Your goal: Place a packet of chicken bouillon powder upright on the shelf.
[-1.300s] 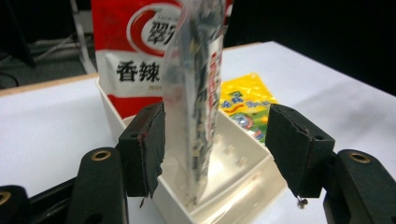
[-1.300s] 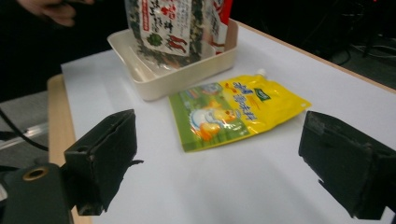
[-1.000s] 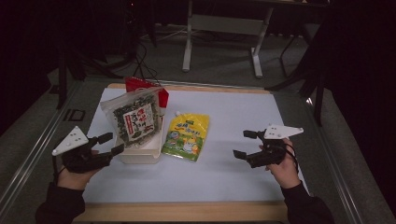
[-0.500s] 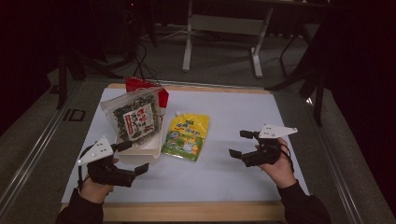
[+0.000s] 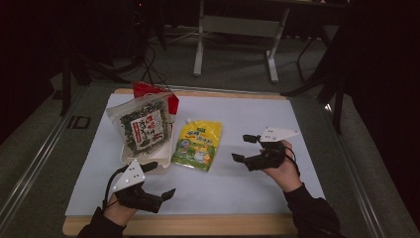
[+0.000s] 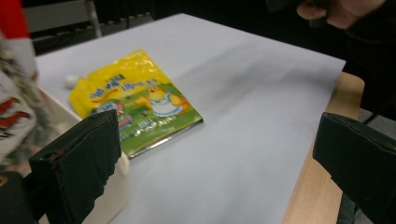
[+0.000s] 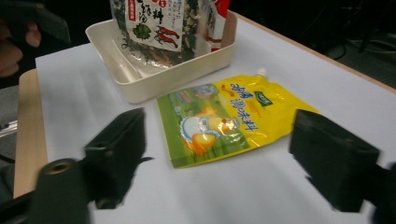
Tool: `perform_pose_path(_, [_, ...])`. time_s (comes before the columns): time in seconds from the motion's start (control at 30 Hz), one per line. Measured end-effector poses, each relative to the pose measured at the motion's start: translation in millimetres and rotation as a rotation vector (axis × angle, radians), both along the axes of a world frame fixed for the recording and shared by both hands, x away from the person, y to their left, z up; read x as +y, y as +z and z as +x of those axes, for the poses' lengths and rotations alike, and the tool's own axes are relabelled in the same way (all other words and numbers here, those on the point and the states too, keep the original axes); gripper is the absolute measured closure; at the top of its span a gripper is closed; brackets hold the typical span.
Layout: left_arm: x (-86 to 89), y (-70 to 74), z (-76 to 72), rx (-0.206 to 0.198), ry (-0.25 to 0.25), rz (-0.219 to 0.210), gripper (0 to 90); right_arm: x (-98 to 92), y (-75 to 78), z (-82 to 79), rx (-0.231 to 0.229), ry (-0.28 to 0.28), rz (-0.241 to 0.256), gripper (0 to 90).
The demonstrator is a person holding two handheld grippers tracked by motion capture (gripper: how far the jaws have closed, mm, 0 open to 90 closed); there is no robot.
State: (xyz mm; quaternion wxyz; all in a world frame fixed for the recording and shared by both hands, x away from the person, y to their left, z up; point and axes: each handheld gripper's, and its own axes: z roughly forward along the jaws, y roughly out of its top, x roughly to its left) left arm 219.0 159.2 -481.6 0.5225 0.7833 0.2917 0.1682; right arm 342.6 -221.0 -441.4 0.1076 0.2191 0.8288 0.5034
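A glossy yellow plastic pouch [image 7: 233, 121] lies on matt white paper [image 5: 247, 188] over a smooth wooden table [image 5: 198, 225].

Chinese characters in white run across the yellow pouch [image 7: 233, 119], beside the white tray [image 7: 140, 84]; the seaweed bag [image 7: 159, 28] in that tray bears red characters, too blurred to read.

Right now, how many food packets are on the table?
3: a yellow spout pouch lies flat on the white sheet; a seaweed snack bag leans in the cream tray; a red packet stands behind it, partly hidden. More may be concealed.
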Motion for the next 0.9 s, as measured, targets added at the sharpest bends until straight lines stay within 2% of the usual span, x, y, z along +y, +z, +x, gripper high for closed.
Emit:
perform_pose_path(0.07, [-1.6,-1.6,0.5,0.001,-0.009,0.004,2.2,2.4,-0.5,1.2,-0.005,-0.005,-0.001,20.4])
perform_pose_path(0.27, [-3.7,-8.8,1.8,-0.007,-0.001,-0.016,2.3,18.9,-5.4,13.5,0.003,0.001,0.002,34.0])
perform_pose_path(0.33, [-3.8,-11.8,1.3,-0.012,0.003,-0.009,2.3,23.4,-7.1,18.4,0.018,0.004,0.006,43.0])
perform_pose_path(0.57, [-2.7,-16.9,1.2,-0.006,0.003,-0.014,2.3,41.4,-17.3,37.6,0.027,-0.01,-0.028,55.8])
perform_pose_path(0.67, [-2.5,-18.6,1.2,-0.007,0.003,-0.007,2.3,47.8,-22.9,46.1,0.046,-0.012,-0.035,62.4])
perform_pose_path(0.73, [-3.1,-20.1,1.1,-0.004,-0.001,-0.007,2.2,50.8,-25.3,49.9,0.053,-0.013,-0.04,63.1])
perform_pose_path(0.77, [-3.4,-20.9,1.3,0.0,-0.004,-0.005,2.3,55.8,-28.8,56.2,0.061,-0.016,-0.051,67.6])
perform_pose_path(0.9, [-5.0,-23.8,1.6,0.009,-0.013,0.0,2.3,64.5,-33.5,68.3,0.074,-0.029,-0.069,75.2])
